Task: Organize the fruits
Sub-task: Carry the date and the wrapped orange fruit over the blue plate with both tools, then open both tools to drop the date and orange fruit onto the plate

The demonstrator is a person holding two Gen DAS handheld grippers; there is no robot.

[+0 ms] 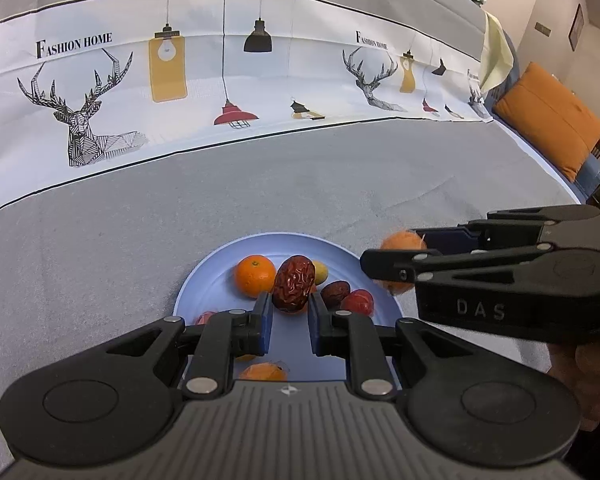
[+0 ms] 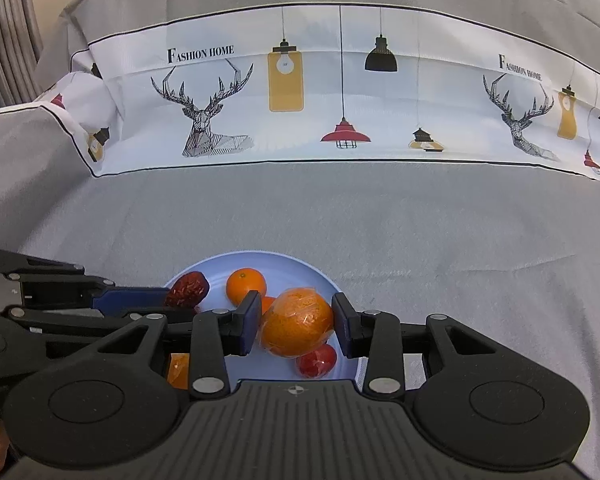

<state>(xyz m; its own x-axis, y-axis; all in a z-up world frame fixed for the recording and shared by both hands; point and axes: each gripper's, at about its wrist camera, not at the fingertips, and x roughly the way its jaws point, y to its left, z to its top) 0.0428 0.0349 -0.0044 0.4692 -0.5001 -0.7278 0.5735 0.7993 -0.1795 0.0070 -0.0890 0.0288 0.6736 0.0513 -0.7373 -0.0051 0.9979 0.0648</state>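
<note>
The left tool (image 1: 290,314) is hovering low over the pale blue plate (image 1: 204,280), its blue pads pinching a wrinkled red date (image 1: 293,284) that is standing upright between them. Beside it, the right tool (image 2: 296,326) is reaching in from the right side, its pads pinching a wrapped orange (image 2: 298,326) just above the plate's right half. Both tools are pointing forward, nearly level, close together but apart.

Under them a bare mandarin (image 1: 255,275) is sitting toward the far side of the plate, with a second date (image 1: 335,293) and a red wrapped fruit (image 1: 358,302) near the right rim. More orange pieces are lying partly hidden beneath the left tool.

Beyond the plate the grey cloth (image 1: 140,208) on the bench is stretching wide, up to a white printed band (image 1: 220,80) with deer and lamps. The bench edge is falling away at far right, by an orange cushion (image 1: 548,120).
</note>
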